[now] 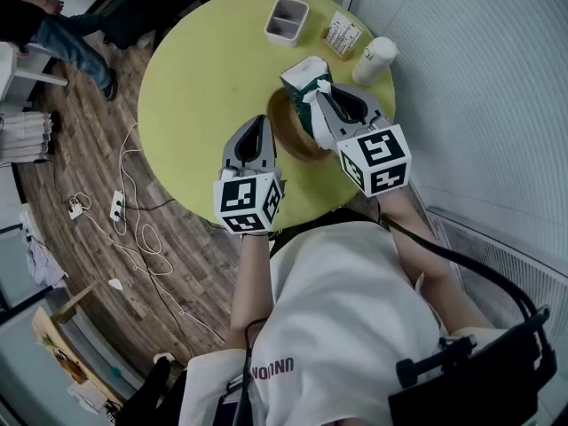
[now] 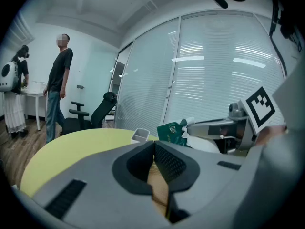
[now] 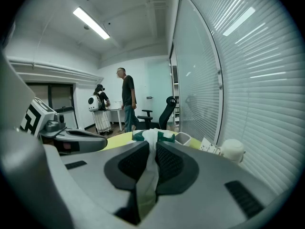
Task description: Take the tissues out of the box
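Note:
A green tissue box (image 1: 298, 73) stands on the round yellow-green table (image 1: 204, 69), tipped a little toward me. A white tissue (image 1: 316, 93) sticks out of its top. My right gripper (image 1: 323, 98) is shut on that tissue; in the right gripper view the tissue (image 3: 148, 173) hangs down between the pads, with the box (image 3: 165, 136) just beyond the tips. To the box's left my left gripper (image 1: 261, 122) hovers over a brown round board (image 1: 293, 138), shut, with nothing in it. From the left gripper view (image 2: 155, 145) the box (image 2: 170, 133) and the right gripper show ahead to the right.
At the table's far side stand a white rectangular container (image 1: 287, 20), a small printed packet (image 1: 343, 35) and a white bottle (image 1: 374, 60). A glass wall with blinds runs along the right. Office chairs, a standing person (image 2: 57, 92) and floor cables (image 1: 133, 229) lie to the left.

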